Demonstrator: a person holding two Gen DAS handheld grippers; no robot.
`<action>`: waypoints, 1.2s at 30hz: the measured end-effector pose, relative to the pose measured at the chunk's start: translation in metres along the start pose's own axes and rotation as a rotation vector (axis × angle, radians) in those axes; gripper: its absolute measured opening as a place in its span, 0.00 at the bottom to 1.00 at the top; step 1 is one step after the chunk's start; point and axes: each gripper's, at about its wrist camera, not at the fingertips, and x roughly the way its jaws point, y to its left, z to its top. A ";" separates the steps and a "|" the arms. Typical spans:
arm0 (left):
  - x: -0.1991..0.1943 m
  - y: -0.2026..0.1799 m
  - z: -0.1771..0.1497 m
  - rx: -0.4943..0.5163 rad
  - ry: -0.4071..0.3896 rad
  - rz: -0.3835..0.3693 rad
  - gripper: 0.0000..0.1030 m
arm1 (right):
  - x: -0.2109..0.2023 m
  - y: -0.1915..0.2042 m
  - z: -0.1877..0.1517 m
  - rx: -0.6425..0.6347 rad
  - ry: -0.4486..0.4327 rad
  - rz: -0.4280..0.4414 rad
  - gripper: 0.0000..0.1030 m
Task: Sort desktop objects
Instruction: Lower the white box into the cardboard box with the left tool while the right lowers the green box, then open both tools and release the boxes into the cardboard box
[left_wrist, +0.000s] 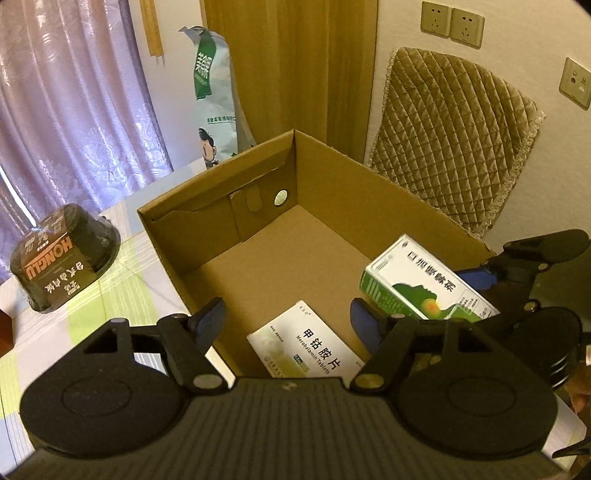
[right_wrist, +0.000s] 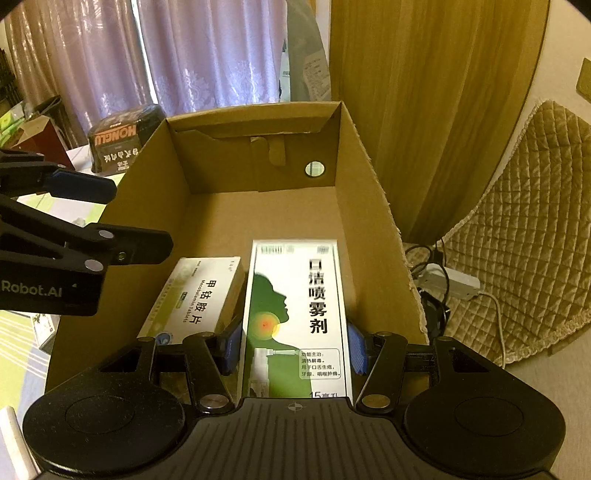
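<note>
I see an open cardboard box (left_wrist: 332, 221) on the table, with a black shrink-wrapped bowl (left_wrist: 64, 258) well apart at its 9 o'clock, a green-and-white bag (left_wrist: 214, 92) standing behind its far corner at 12 o'clock, and a quilted chair cover (left_wrist: 450, 136) at 2 o'clock. The box's near wall stands between my left gripper (left_wrist: 288, 321) and the floor of the box. My left gripper hangs released, its blue pads spread wide over the near rim and touching nothing; under the gap lies the white tablet box (left_wrist: 306, 343) flat on the cardboard floor. My right gripper (right_wrist: 293, 349) is clenched on the green-and-white spray carton (right_wrist: 295, 314), a pad pressed on each long side, inside the box walls and just beside the tablet box at its 9 o'clock; whether the two touch I cannot tell. Only the right wrist view shows a power strip (right_wrist: 450, 282) with tangled cables on the floor at 3 o'clock outside the box. Only the left view shows the wall sockets (left_wrist: 452, 24) at 1 o'clock.
</note>
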 end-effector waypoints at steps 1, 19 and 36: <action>-0.001 0.001 0.000 -0.003 -0.003 0.001 0.68 | 0.000 0.001 0.000 -0.001 -0.001 0.001 0.53; -0.016 0.019 -0.011 -0.036 -0.009 0.021 0.72 | -0.016 0.011 0.004 -0.021 -0.056 -0.003 0.54; -0.092 0.040 -0.051 -0.115 -0.038 0.044 0.76 | -0.075 0.045 -0.005 -0.018 -0.096 0.010 0.54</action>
